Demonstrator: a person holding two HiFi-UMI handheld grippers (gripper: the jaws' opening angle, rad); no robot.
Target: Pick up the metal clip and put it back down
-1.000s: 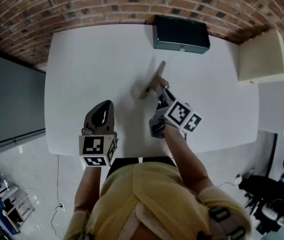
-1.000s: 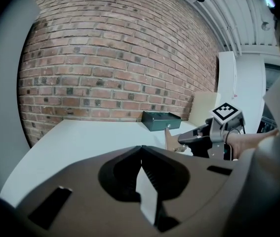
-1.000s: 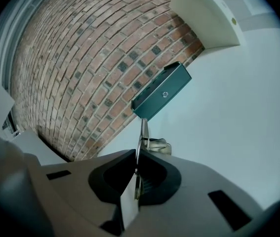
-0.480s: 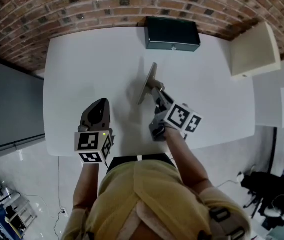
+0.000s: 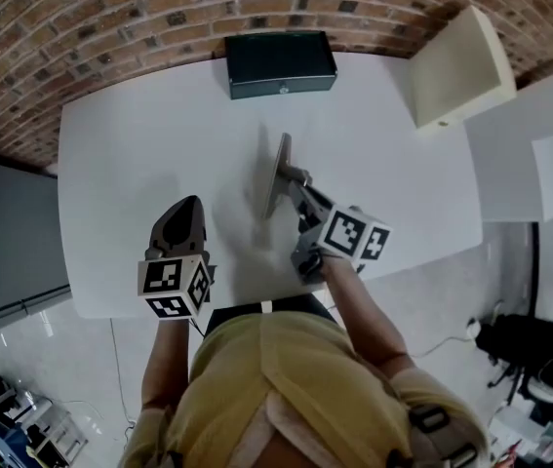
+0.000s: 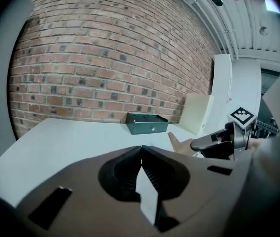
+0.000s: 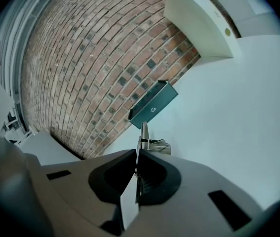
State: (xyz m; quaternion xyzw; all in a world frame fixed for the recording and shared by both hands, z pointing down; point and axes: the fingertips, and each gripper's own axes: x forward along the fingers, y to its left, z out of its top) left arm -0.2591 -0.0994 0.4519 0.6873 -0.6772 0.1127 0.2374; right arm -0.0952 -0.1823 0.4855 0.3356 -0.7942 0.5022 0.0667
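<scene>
Head view: right gripper [image 5: 300, 185] is pinching the metal clip [image 5: 278, 175] by its handle end, jaws pressing together on it. The clip's long flat plate is standing on edge over the middle of the white table [image 5: 130, 144], seemingly hanging just clear of the surface, though the angle is making contact hard to judge. Left gripper [image 5: 186, 206] is hovering over the table's near left, jaws pressed together, nothing between them. Dark box [image 5: 281, 63] is sitting at the far edge.
</scene>
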